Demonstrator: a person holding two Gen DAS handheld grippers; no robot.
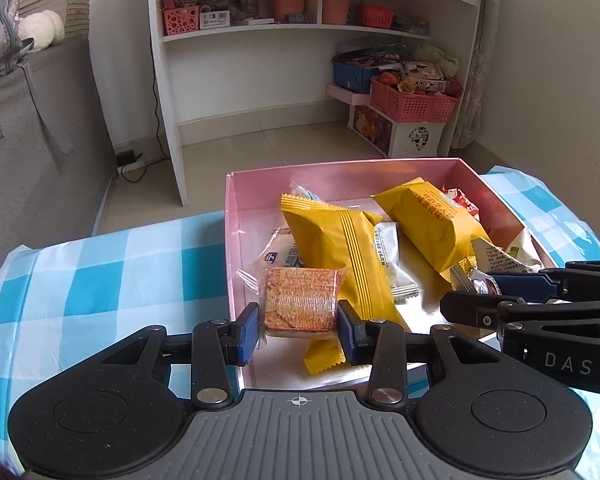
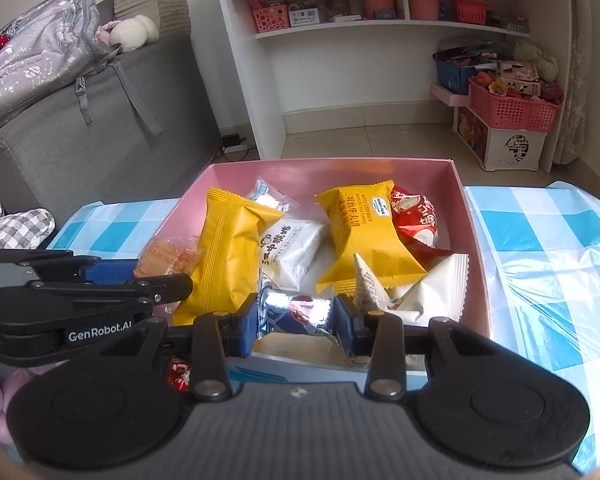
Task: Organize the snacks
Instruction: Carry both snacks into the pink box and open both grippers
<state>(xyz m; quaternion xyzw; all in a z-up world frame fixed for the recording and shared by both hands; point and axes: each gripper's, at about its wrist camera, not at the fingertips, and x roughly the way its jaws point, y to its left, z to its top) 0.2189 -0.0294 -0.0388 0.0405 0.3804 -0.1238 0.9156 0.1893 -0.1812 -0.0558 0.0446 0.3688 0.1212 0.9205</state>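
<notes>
The snacks lie heaped in an open pink box [image 2: 472,240] that sits on a table under a blue-and-white checked cloth [image 1: 112,276]. The left gripper [image 1: 298,326] holds a clear-wrapped orange cracker pack [image 1: 300,300] between its blue pads [image 1: 247,334], the pack upright over the near left corner of the box, just inside its left wall. The right gripper [image 2: 296,322] is clamped on a small shiny silver packet [image 2: 296,314] over the near edge of the box, its fingers narrowed onto the wrapper from both sides. Each gripper shows in the other's view: the right gripper reaches in from the right of the left wrist view, and the left gripper with its cracker pack comes in from the left of the right wrist view. Inside the box, a long yellow packet [image 2: 224,256] lies along the left side, tilted, partly over a white packet [image 2: 296,250] with dark lettering. A second yellow packet [image 2: 364,232] with printed text lies in the middle, with a red packet [image 2: 418,216] touching its right side toward the far right corner. Two white packets [image 2: 432,288] lean together in the near right part, and a small clear-wrapped pale snack [image 2: 266,196] lies near the far wall. Beyond the table stand a white shelf unit [image 2: 240,80] holding pink baskets [image 2: 270,18] and cups, a red basket [image 2: 512,108] on a low stand at the right, and a grey sofa [image 2: 80,128] with a backpack [image 2: 40,56] at the left.
</notes>
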